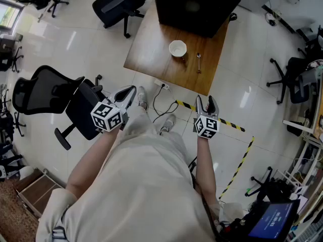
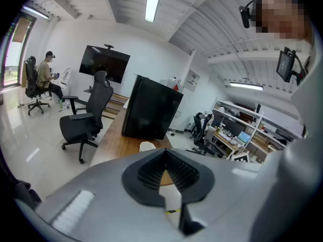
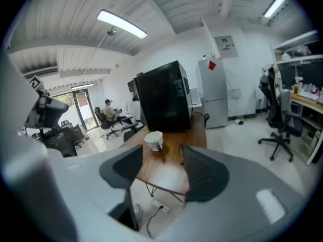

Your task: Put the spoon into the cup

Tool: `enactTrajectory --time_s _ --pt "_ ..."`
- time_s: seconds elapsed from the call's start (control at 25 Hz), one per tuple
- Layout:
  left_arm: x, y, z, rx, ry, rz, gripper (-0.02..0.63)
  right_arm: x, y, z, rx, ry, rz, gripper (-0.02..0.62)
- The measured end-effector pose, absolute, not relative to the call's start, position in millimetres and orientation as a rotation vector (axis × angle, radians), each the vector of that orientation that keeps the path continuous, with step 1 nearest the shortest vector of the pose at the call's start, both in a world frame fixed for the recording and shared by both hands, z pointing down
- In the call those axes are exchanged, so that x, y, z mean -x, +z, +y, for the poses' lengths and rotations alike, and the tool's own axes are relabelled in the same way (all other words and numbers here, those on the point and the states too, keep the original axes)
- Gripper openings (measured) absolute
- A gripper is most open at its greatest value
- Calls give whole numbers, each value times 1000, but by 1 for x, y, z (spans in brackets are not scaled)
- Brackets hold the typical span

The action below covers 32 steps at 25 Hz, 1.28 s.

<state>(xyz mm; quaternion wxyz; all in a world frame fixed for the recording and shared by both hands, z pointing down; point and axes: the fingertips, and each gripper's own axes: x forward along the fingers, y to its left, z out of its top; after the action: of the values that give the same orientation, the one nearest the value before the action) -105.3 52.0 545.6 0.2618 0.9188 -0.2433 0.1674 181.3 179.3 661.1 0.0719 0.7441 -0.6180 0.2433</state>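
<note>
I stand back from the wooden tabletop [image 1: 151, 52], with both tools held out over the floor, well short of it. My right tool [image 1: 207, 101] has its jaws spread wide with nothing between them. My left tool [image 1: 131, 91] has its jaws closed together and holds nothing. The spoon [image 1: 199, 62] lies flat on the tabletop, near the white cup [image 1: 177, 48] and to its right in the head view, not touching it.

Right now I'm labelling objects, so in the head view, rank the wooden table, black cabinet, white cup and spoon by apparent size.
1. wooden table
2. black cabinet, cropped by the top edge
3. white cup
4. spoon, roughly as long as the cup is wide, but far thinner
</note>
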Motion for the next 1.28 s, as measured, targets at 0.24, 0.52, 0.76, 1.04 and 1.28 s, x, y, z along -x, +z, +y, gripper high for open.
enactTrajectory --time_s 0.24,0.52,0.76,1.04,1.28 --pt "98 562 0 -2538 505 -553 0 -161 653 135 -2217 731 -1847 258" --pt "94 581 -69 -2561 582 -353 0 -151 636 95 -2264 714 -1702 256" --pt "74 582 -107 -2611 609 -160 0 -153 628 77 -2379 671 -1553 235" --pt "58 575 -137 -2645 608 -19 0 -156 614 67 -2463 645 -1434 235" --pt "50 577 -125 -2610 572 62 0 -156 605 71 -2450 646 -1391 235"
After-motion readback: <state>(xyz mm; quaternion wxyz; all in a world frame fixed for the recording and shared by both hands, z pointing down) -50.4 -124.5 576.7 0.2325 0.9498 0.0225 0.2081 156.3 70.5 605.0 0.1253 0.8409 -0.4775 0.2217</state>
